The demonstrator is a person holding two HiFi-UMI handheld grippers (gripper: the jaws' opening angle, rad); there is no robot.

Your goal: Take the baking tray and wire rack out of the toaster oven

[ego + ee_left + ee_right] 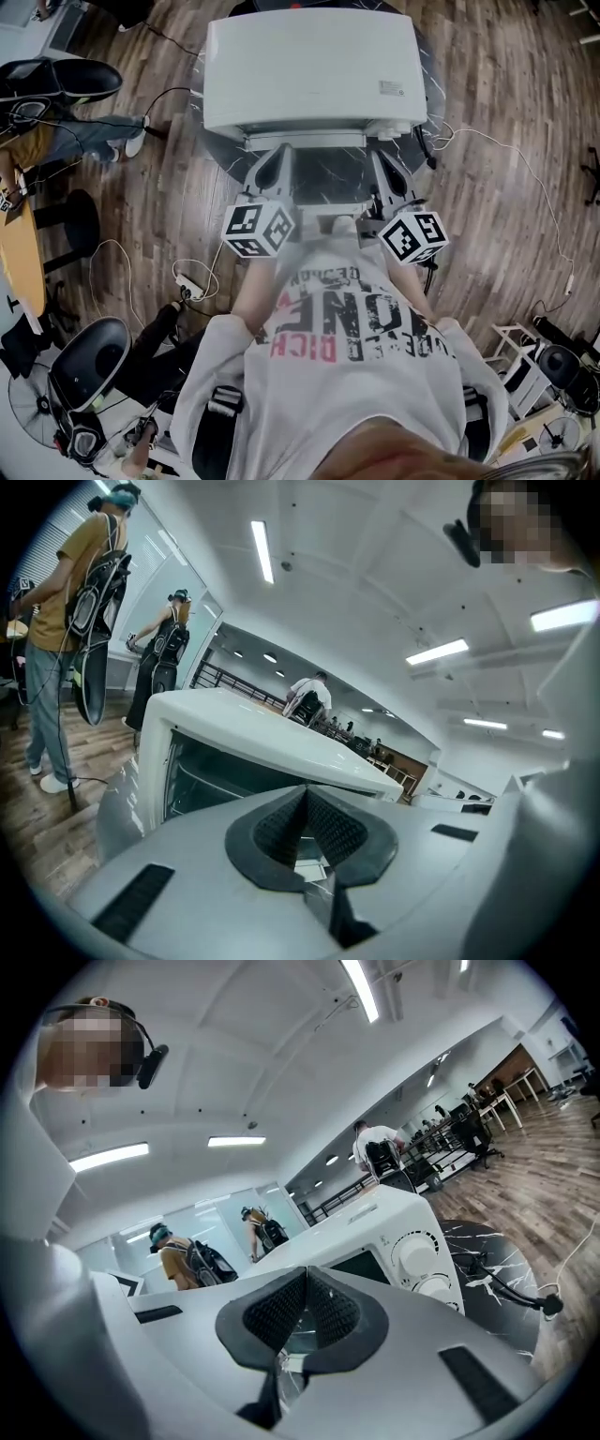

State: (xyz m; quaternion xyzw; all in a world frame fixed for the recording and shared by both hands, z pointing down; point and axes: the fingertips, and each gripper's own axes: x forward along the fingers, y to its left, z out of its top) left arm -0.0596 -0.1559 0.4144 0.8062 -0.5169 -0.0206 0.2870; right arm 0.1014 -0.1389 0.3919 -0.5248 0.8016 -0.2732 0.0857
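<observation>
White oven point(309, 66) is seen in the head view at the table's point(323, 183) far edge, straight ahead of the left gripper point(279, 159) and right gripper point(382, 164), both equally near. In the left gripper view the jaws are pressed together, empty; the rack point(211, 778) is seen as thin bars inside the dark front. In the right gripper view the jaws are together too; no tray is seen.

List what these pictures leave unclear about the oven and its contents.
- Baking tray: head view, the top of the toaster oven covers the inside.
- Wire rack: left gripper view, dim bars only; the left gripper cuts off the rest.
- Markings on the knobs: right gripper view, too small.
</observation>
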